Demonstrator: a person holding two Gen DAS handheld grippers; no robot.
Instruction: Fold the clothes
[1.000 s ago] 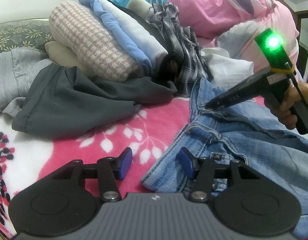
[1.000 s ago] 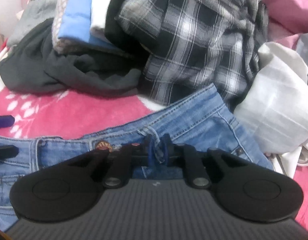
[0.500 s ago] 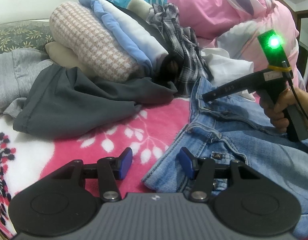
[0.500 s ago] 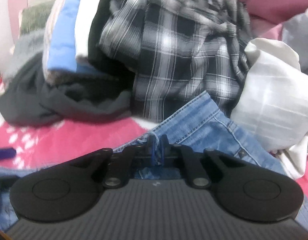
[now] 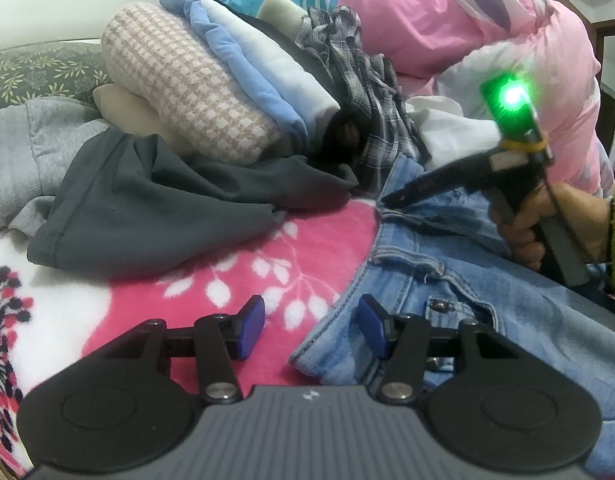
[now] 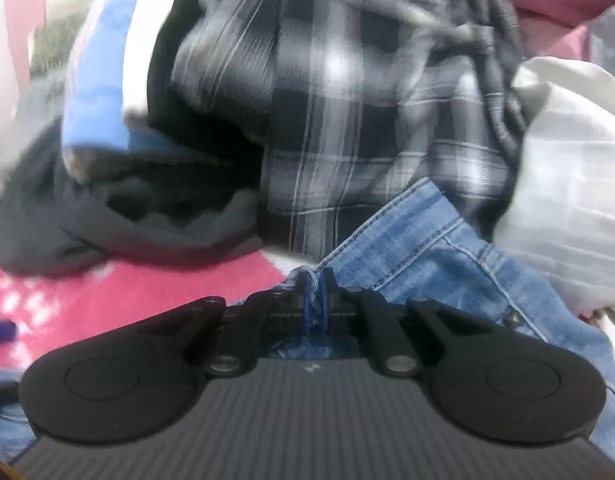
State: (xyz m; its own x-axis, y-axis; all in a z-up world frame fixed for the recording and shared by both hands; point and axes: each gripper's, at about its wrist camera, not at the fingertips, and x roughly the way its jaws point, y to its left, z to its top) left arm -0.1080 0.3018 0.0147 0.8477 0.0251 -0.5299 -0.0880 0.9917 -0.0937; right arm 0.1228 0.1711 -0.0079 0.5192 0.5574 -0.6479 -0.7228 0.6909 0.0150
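- While my right gripper [image 6: 314,280] pinches the waistband of the blue jeans [image 6: 435,248], its two blue pads sit pressed together on a fold of denim at the garment's far edge, just below a plaid shirt [image 6: 347,112].
- Seen from my left wrist camera, that right gripper [image 5: 387,199] reaches in from the right, its dark tips meeting the jeans [image 5: 487,288] at the upper corner of the waistband; a hand [image 5: 547,220] grips its handle and a green light [image 5: 511,98] glows on top.
- My left gripper [image 5: 311,326] hangs with its blue pads well apart, holding nothing; the right pad sits over the near edge of the waistband, the left pad over the pink floral blanket [image 5: 267,256].
- The jeans lie spread across the blanket at the right of the left-wrist view, waistband toward the pile, a metal rivet [image 5: 439,303] showing just beyond my right pad.
- Behind the jeans a heap of clothes leans together: a checked knit [image 5: 179,92], a light blue garment [image 5: 243,68], the plaid shirt [image 5: 359,92] and a white cloth [image 5: 447,132].
- A dark grey garment [image 5: 147,208] sprawls on the blanket to the left, apart from the jeans.
- The right wrist view is blurred, so finer detail of the pile cannot be told.
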